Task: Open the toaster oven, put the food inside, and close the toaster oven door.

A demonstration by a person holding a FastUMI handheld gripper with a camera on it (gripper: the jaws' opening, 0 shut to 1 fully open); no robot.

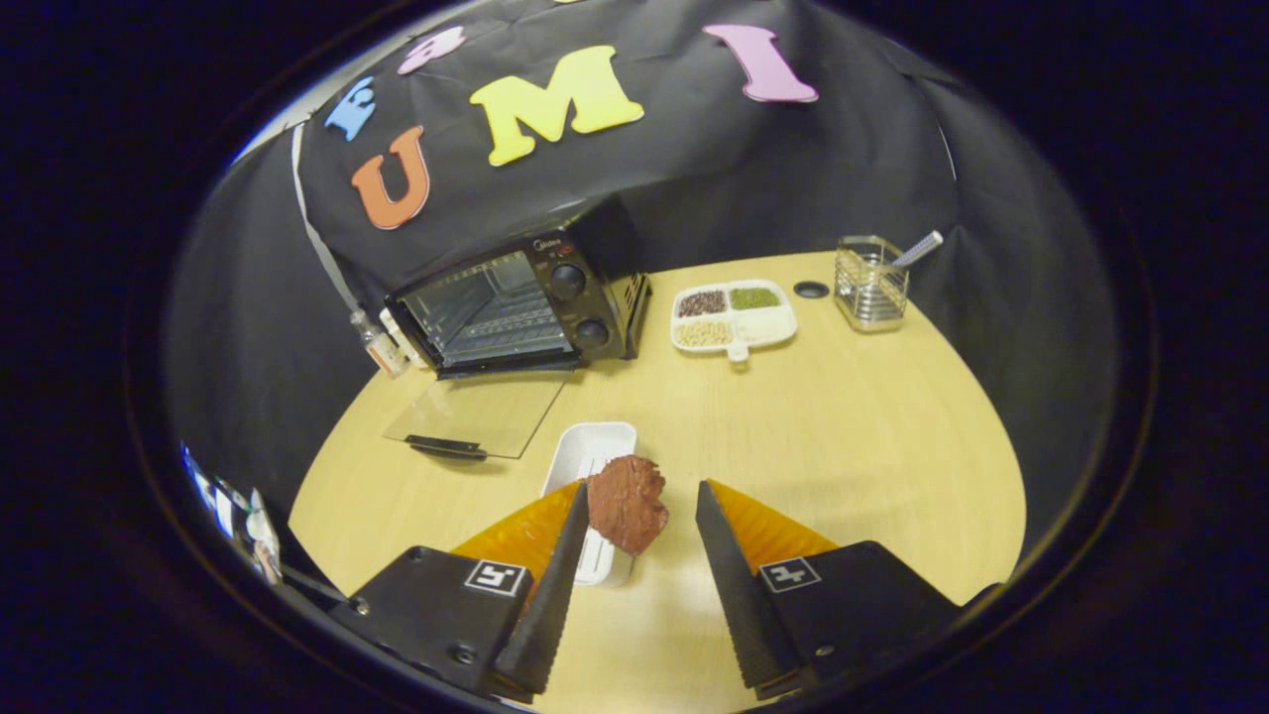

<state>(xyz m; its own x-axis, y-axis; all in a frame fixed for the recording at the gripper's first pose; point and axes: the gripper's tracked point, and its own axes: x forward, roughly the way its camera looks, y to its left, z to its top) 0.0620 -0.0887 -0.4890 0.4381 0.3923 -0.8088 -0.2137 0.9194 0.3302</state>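
The light wooden counter (843, 446) carries everything here. At its far side, against the black cloth wall, stands the black toaster oven (516, 302), its glass door (476, 416) folded down flat onto the counter with the dark handle at the near edge, so the wire rack inside is in plain sight. To the right of the oven lies a white divided dish (736, 317) with dark, green and pale grains in separate compartments, and further right a wire holder (870, 283) with a utensil handle leaning out of it. Nearer, just in front of the open door, sits a white rectangular tray (592, 451). The gripper (634, 521) hangs over the near end of that tray with its jaws spread wide. A reddish-brown piece of meat (627, 501) sits between them, touching the left jaw and clear of the right one.
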